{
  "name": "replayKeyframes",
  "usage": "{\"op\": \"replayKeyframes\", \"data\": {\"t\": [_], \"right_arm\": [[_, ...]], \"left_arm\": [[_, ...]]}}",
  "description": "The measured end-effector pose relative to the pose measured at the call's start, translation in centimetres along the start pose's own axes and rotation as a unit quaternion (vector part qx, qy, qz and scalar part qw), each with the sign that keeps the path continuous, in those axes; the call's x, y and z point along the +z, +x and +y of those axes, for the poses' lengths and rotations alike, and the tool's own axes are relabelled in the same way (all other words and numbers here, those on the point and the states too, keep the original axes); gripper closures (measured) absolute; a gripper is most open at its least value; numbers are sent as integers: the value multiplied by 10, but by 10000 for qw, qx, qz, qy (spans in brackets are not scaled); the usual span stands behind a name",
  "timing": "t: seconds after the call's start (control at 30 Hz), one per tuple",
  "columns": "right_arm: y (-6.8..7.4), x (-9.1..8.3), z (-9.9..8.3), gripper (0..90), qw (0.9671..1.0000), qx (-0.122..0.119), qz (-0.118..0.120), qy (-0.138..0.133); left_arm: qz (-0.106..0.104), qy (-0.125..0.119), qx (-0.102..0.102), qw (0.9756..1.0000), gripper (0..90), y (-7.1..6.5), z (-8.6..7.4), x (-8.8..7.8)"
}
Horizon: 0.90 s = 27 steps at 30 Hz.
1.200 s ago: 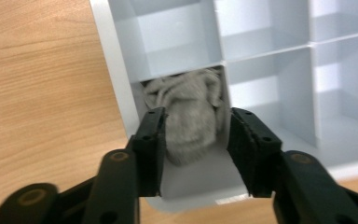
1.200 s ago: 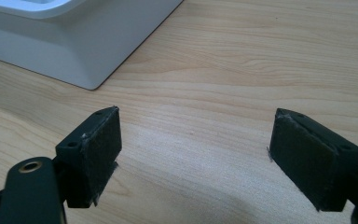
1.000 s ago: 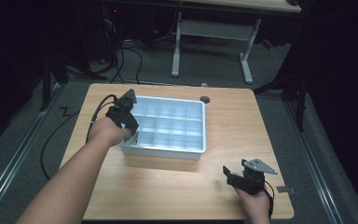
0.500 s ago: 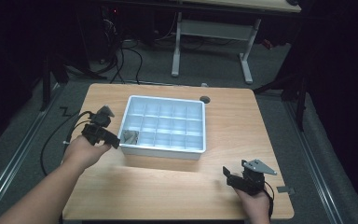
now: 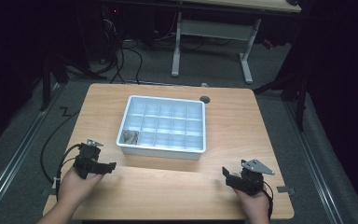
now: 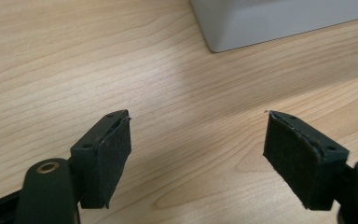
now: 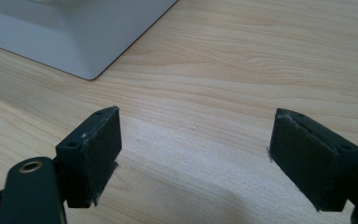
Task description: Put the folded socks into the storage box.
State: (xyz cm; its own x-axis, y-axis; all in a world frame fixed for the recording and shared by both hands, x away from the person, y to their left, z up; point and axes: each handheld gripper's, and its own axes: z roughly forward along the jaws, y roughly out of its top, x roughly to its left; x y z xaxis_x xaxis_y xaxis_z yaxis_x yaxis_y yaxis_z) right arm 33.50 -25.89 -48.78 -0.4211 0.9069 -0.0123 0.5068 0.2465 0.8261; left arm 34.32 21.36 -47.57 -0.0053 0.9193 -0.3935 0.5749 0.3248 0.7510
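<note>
A white compartment tray (image 5: 162, 148) stands in the middle of the wooden table (image 5: 233, 121). A small grey object (image 5: 130, 136) lies in its near-left compartment. My left gripper (image 5: 103, 166) rests near the table's front left, apart from the tray, held by a hand. Its jaws stand open over bare wood, and the tray's corner (image 6: 261, 28) lies beyond my left gripper (image 6: 196, 149). My right gripper (image 5: 228, 176) sits at the front right, open and holding nothing. The tray's corner (image 7: 74, 42) shows past my right gripper (image 7: 196, 158).
A round cable hole (image 5: 205, 99) sits in the table behind the tray. Black cables (image 5: 51, 154) trail off the table's left side. A desk frame (image 5: 214, 37) stands on the floor beyond.
My left gripper has pulled back from the tray's left side to the table's front left and now stands open. The grey object now lies in the tray. The right gripper has not moved.
</note>
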Motion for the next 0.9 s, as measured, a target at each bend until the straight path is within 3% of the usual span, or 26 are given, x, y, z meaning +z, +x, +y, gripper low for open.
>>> {"op": "replayKeyframes", "data": {"t": [0.07, 0.23, 0.4, 0.47, 0.53, 0.57, 0.6, 0.73, 0.83, 0.9], "right_arm": [[1, 0, 0, 170, 10000, -6, -14, 10], [4, 0, 0, 170, 10000, -91, 1, 26], [6, 0, 0, 170, 9999, -120, -6, 50], [7, 0, 0, 170, 9999, -133, -10, 49], [8, -1, -1, 170, 9999, -144, -11, 44], [10, -1, -1, 170, 9998, -183, 6, 10], [10, -1, -1, 170, 9998, -183, 6, 10], [14, -1, 0, 170, 9997, -235, 39, -59], [17, 0, 1, 171, 9996, -256, -3, -79], [17, 0, 2, 172, 9996, -266, -36, -94]], "left_arm": [[-190, -207, -161, 9995, 239, 3, -9, -2], [-504, -602, -297, 9965, 244, 7, -26, -3], [-650, -869, -466, 9930, 243, 8, -40, 2], [-703, -1014, -331, 9918, 247, 6, -42, 0], [-943, -1124, -301, 9887, 246, 1, -41, -8], [-1098, -1278, -46, 9857, 245, -5, -41, -15], [-1098, -1278, -46, 9857, 245, -5, -41, -15], [-1562, -1620, 232, 9741, 238, -14, -40, -35], [-1649, -1698, 326, 9710, 226, -14, -38, -38], [-1658, -1680, 327, 9712, 226, -11, -37, -38]]}}
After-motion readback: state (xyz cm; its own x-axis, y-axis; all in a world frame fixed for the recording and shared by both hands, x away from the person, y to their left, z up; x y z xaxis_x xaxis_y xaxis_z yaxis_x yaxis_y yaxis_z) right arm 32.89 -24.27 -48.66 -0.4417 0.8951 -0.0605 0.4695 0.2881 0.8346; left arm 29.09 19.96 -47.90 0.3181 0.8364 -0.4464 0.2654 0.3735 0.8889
